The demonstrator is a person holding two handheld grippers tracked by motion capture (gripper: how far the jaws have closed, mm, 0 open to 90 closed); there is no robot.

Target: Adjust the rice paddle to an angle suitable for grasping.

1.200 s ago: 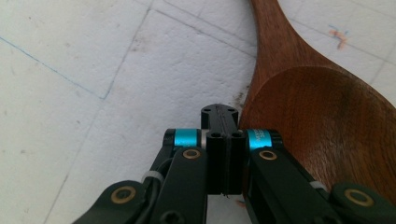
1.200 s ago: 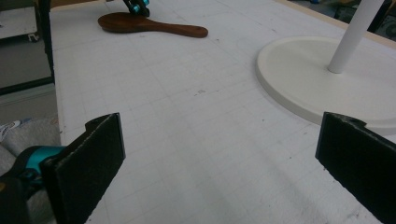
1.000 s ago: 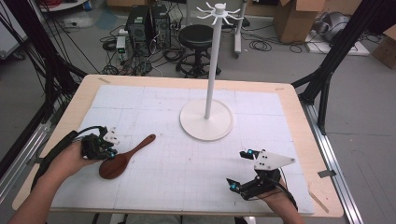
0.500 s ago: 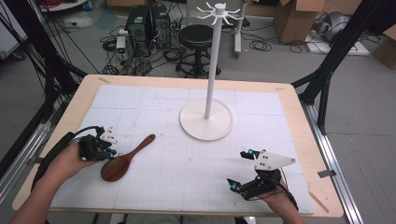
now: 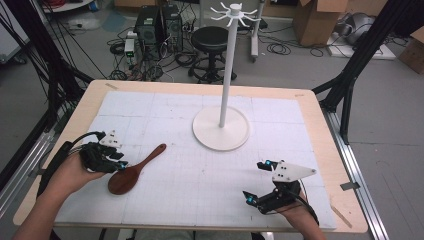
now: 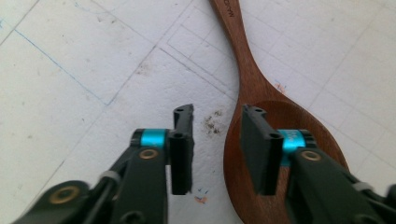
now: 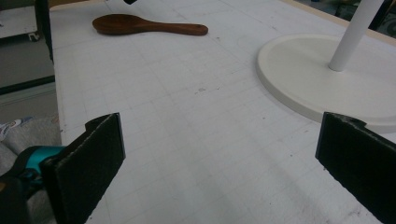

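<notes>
The spoon [image 5: 131,172], at 8 o'clock from the stand [image 5: 221,127], is not yet gripped: left tongs [image 6: 215,147], just opened, straddle its bowl edge; right tongs [image 7: 224,158] are spread wide.

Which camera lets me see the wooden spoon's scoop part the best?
The left gripper view: the wooden spoon lies right under the left gripper, its bowl close and sharp. The high view shows the whole spoon, but small. The right gripper view shows it far off, low and flat.

One wooden spoon [image 5: 132,171], one white stand [image 5: 221,129], one stool [image 5: 210,39], two cardboard boxes [image 5: 316,21].
</notes>
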